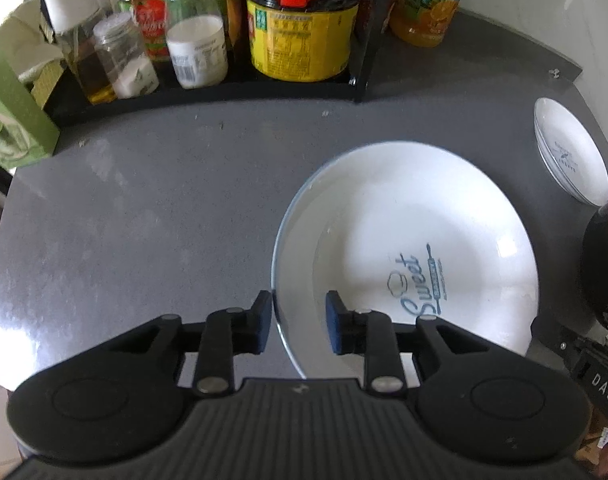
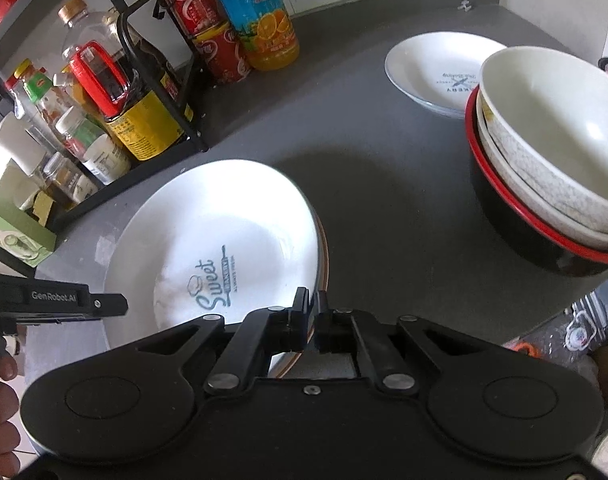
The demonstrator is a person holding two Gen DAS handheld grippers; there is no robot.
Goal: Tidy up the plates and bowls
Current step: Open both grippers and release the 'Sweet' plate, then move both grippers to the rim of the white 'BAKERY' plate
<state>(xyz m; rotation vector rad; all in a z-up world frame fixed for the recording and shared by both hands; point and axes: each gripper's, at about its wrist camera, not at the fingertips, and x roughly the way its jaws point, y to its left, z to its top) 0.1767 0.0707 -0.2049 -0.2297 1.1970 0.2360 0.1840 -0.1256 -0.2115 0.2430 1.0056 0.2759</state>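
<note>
R gripper [image 2: 311,316] is clamped on the near rim of the white "Sweet" plate [image 2: 223,232], which lies flat on the grey worktop [image 2: 364,184] just ahead and to its left. L gripper [image 1: 297,322] straddles the opposite rim, pads partly apart, not pressing. Glossy round ceramic. Farther right: nested bowls [image 2: 552,160]; beyond, second plate [image 2: 436,68].

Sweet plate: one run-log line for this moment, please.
left hand-held gripper: open astride plate rim | right hand-held gripper: shut on plate edge | bowls: stacked
</note>
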